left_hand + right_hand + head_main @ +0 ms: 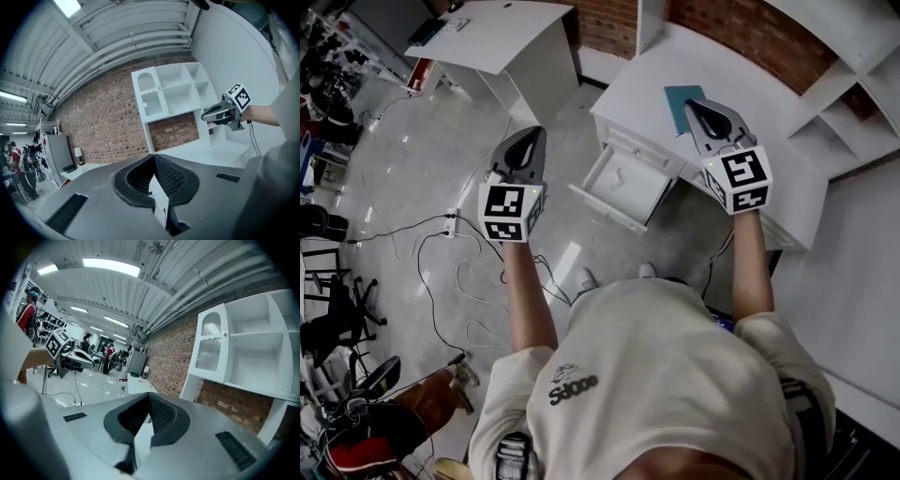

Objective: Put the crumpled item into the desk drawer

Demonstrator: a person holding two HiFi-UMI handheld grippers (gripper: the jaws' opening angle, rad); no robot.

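White desk point(647, 84): drawer point(623, 183) open, teal item point(678, 101) atop.

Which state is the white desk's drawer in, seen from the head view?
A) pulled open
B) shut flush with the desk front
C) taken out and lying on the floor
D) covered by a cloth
A: the white desk drawer stands pulled out from the front of the white desk, with its inside in plain sight from above.
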